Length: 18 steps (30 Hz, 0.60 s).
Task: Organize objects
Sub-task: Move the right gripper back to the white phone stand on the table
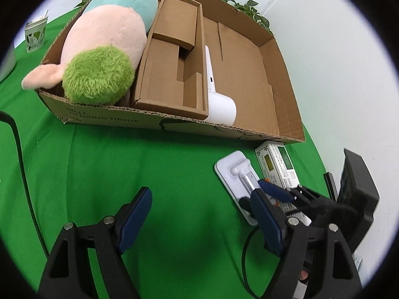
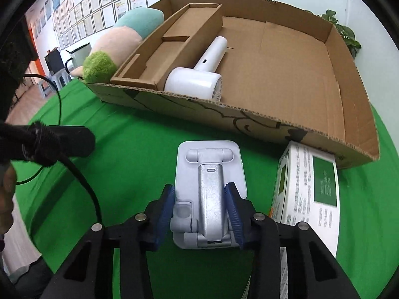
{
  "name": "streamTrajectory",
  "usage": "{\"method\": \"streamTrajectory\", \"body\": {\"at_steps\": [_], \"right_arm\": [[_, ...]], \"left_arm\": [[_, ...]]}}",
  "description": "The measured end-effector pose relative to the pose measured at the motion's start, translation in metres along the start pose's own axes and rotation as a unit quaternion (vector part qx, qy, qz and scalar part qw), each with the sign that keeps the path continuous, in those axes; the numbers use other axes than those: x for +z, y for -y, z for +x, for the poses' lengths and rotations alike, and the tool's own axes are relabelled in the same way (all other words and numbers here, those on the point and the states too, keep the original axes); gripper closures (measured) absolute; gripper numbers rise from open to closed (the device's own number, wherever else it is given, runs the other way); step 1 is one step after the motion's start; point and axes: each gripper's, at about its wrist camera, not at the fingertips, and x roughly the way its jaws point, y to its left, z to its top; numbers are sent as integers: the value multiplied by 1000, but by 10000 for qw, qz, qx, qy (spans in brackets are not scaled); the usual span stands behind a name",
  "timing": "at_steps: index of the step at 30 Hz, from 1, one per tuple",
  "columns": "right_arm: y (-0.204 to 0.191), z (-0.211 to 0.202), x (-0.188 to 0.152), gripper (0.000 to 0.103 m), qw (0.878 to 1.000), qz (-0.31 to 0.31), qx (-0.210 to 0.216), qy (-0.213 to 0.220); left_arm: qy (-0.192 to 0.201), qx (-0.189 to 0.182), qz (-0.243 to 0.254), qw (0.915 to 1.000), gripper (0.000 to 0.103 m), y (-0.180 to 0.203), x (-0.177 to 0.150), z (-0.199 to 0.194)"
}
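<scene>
green cloth (image 2: pixel 139 149), stand (image 2: pixel 209 194) lengthwise toward box (image 2: pixel 274 119)

Paper cup (image 1: pixel 35 36), potted plants (image 1: pixel 251 8)

Only readable bit is on the cardboard box (image 1: pixel 104 118): its front wall says "WALL HANGING TISSUE" in dark print, upside down in the left wrist view. The small white carton (image 2: pixel 309 186) next to it has a green panel and lines of tiny print, too small to read. Framed papers on the far wall (image 2: pixel 99 12) are too small too.
</scene>
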Motion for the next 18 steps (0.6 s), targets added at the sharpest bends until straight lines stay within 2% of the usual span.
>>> {"method": "streamTrajectory", "body": {"at_steps": [3,6,8,9,10,12,18], "right_arm": [[-15,-11,-15,63,9998,-54,204,-73],[-27,-28,-33,63,9978,60,654,-104],[-34,-33,-43,55,9978,57,661,-63],[-37,-35,-46,45,9978,22,667,-21],[-42,-36,-47,28,9980,-38,624,58],[-47,-37,-51,11,9984,-204,493,207],[-43,-28,-54,11,9990,-312,236,230]], "left_arm": [[-106,-226,-27,9997,22,2,-4,5],[-375,-711,-48,9968,22,7,-9,15],[-593,-1114,-66,9920,22,10,-13,24],[-690,-1277,-105,9894,22,10,-15,29],[-802,-1417,-171,9865,22,11,-16,34],[-998,-1571,-266,9822,22,13,-19,44],[-1215,-1607,-346,9789,22,16,-33,51]]}}
